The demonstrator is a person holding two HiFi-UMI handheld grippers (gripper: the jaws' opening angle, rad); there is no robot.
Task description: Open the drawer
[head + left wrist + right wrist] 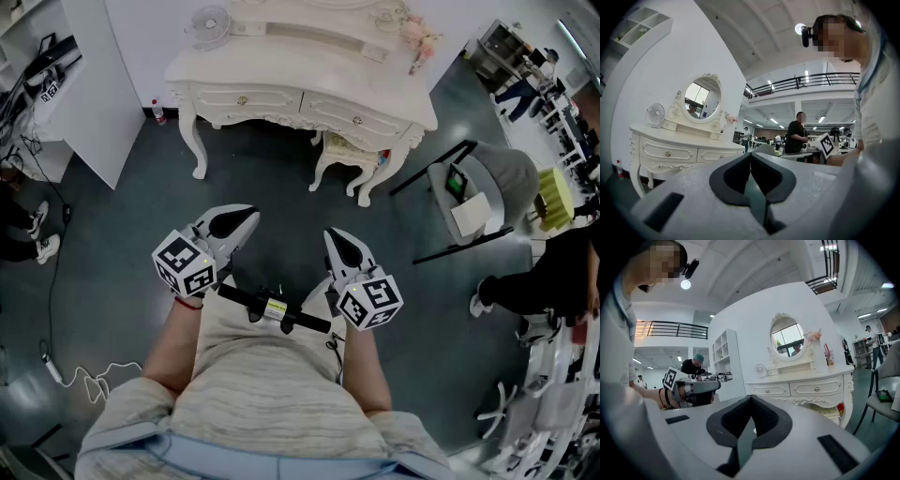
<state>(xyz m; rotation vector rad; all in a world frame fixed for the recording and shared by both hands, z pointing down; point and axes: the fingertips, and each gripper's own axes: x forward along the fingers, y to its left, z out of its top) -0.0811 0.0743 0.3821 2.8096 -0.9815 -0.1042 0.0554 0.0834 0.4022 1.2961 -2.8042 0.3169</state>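
Note:
A white carved dressing table [291, 66] stands ahead of me on the dark floor. It has two drawers side by side, a left drawer [242, 99] and a right drawer [356, 120], each with a small knob, and both look closed. My left gripper [249, 219] and right gripper [334, 238] hover close to my body, well short of the table and touching nothing. In the left gripper view the table [670, 152] lies off to the left beyond the shut left gripper [750, 158]. In the right gripper view the drawers [816, 389] show past the shut right gripper [750, 401].
A small white stool [342, 155] sits under the table's right half. A grey chair [487, 187] stands to the right and a white partition [89, 84] to the left. A fan [208, 23] and an oval mirror [701, 99] top the table. A person [553, 277] sits at right.

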